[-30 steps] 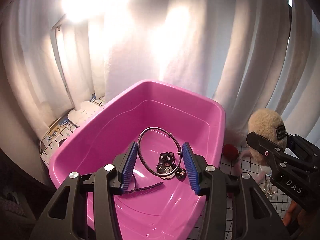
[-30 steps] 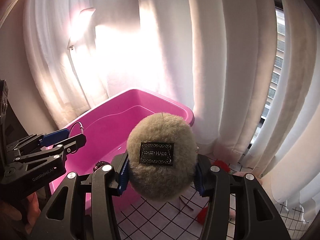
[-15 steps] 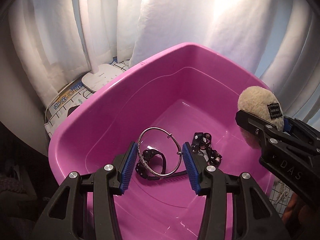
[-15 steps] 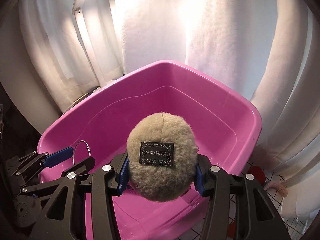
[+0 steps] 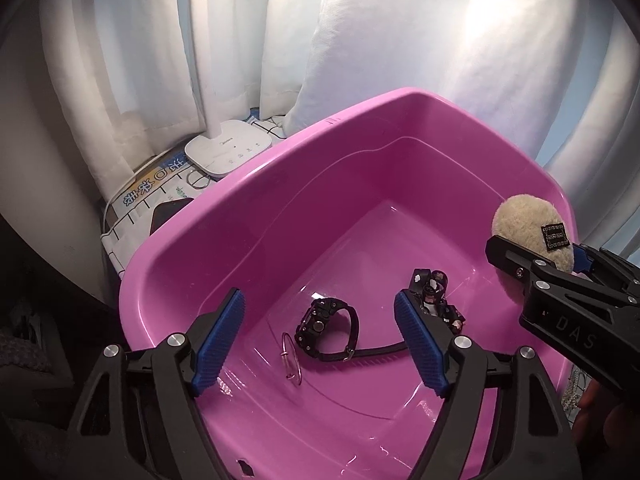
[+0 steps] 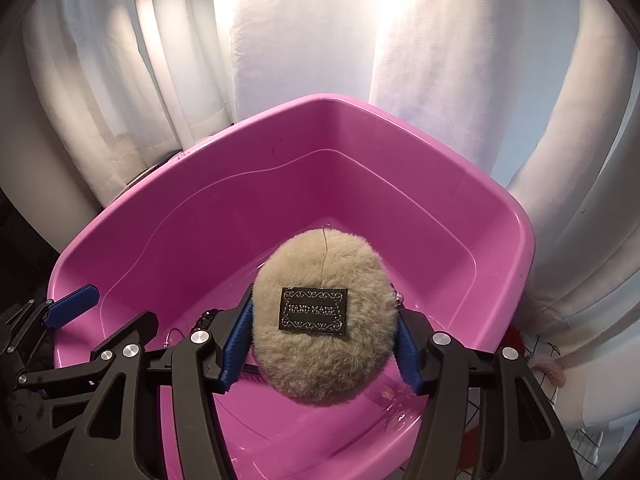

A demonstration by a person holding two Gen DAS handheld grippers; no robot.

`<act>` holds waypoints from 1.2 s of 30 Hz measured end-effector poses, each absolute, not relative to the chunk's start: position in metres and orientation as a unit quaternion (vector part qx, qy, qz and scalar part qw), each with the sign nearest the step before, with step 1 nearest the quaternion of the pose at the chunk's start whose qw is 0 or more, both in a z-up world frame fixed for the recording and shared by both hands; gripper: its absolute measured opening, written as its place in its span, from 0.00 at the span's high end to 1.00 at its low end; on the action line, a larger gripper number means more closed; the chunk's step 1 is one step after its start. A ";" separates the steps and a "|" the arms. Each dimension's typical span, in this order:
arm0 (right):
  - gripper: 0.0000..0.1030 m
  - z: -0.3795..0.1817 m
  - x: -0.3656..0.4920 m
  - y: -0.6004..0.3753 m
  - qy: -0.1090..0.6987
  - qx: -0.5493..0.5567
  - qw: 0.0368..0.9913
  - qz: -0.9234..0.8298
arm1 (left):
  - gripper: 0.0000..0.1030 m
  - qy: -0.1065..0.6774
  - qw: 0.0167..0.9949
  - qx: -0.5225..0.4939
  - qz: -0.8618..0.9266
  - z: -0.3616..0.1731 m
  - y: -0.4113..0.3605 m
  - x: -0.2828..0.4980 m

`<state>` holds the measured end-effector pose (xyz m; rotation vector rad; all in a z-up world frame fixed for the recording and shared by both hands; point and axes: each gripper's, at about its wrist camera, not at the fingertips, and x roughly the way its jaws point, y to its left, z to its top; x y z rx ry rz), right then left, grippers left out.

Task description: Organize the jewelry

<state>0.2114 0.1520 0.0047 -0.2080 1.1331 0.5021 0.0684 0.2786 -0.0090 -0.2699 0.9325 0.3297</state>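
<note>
Black tool [image 5: 320,344], ribbed blue pads [image 5: 218,344]

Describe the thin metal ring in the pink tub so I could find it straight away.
Look into the pink tub, near its front. On the floor, just left of the black watch, is the bangle: one bare silver wire hoop, unlike the chunky dark pieces beside it.

One pink tub [image 5: 256,216], one watch [image 5: 326,326], one pompom [image 6: 320,316]

I see white curtains [image 5: 400,40] behind. A white lamp base [image 5: 228,152] sits on a checked cloth [image 5: 132,216] w/ a dark phone [image 5: 168,216] nearby. Something red [image 6: 516,336] by the curtain.
</note>
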 end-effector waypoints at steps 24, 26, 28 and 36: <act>0.30 0.025 0.194 0.129 0.510 -0.075 0.827 0.225 | 0.25 0.428 0.880 -0.142 0.146 0.007 0.270 0.052; 0.30 0.029 0.186 0.118 0.507 -0.067 0.830 0.222 | 0.25 0.424 0.883 -0.141 0.141 0.012 0.265 0.049; 0.30 0.032 0.178 0.103 0.506 -0.058 0.833 0.216 | 0.25 0.421 0.887 -0.139 0.132 0.016 0.258 0.046; 0.30 0.043 0.144 0.018 0.507 -0.012 0.845 0.169 | 0.25 0.413 0.901 -0.119 0.059 0.035 0.198 0.046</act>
